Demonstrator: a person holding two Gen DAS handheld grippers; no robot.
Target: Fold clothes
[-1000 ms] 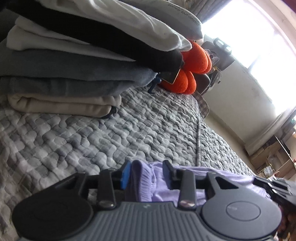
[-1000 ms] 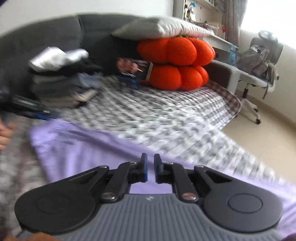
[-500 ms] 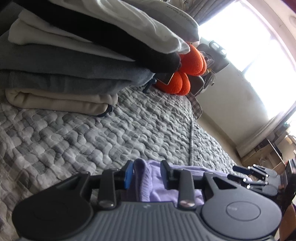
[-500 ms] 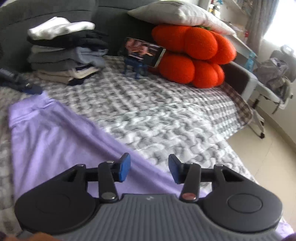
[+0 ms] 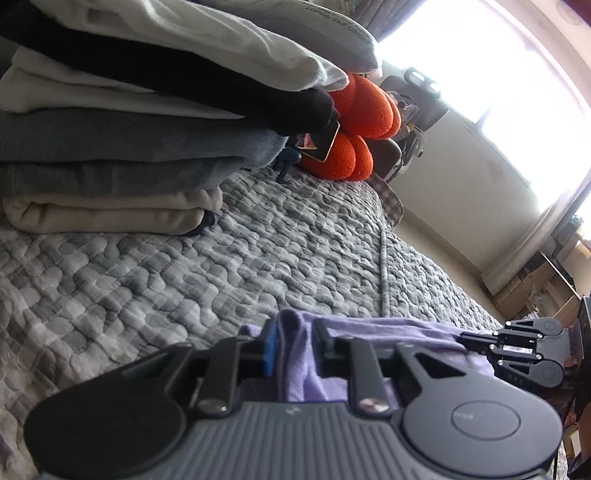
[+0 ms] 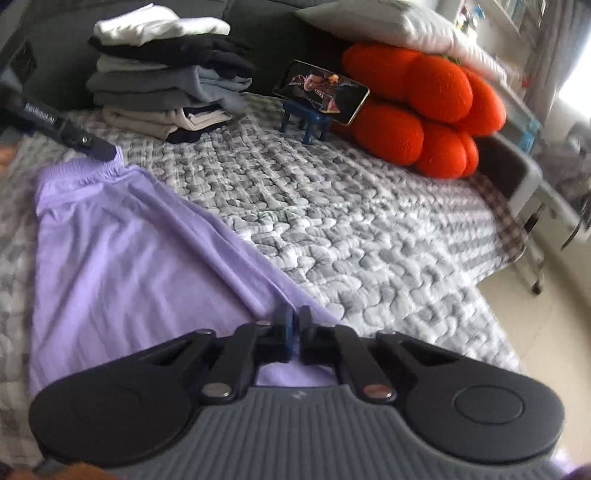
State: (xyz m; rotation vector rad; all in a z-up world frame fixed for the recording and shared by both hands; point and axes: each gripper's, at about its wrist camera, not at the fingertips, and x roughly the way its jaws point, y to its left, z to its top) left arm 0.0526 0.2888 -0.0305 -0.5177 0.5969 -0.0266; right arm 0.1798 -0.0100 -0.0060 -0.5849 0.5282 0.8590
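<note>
My left gripper point(image 5: 293, 349), just narrowing, pinched the purple garment's point(image 6: 122, 251) waistband, my right gripper point(image 6: 294, 328) closed on its hem; pillow point(image 5: 314, 22) at twelve o'clock read "Lonely but".

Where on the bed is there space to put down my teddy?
The big bare patch of quilt lies between the purple pants, the orange cushions and the bed's edge. A smaller strip sits between the clothes stack and the pants' waistband. It is crowded around the phone stand.
</note>
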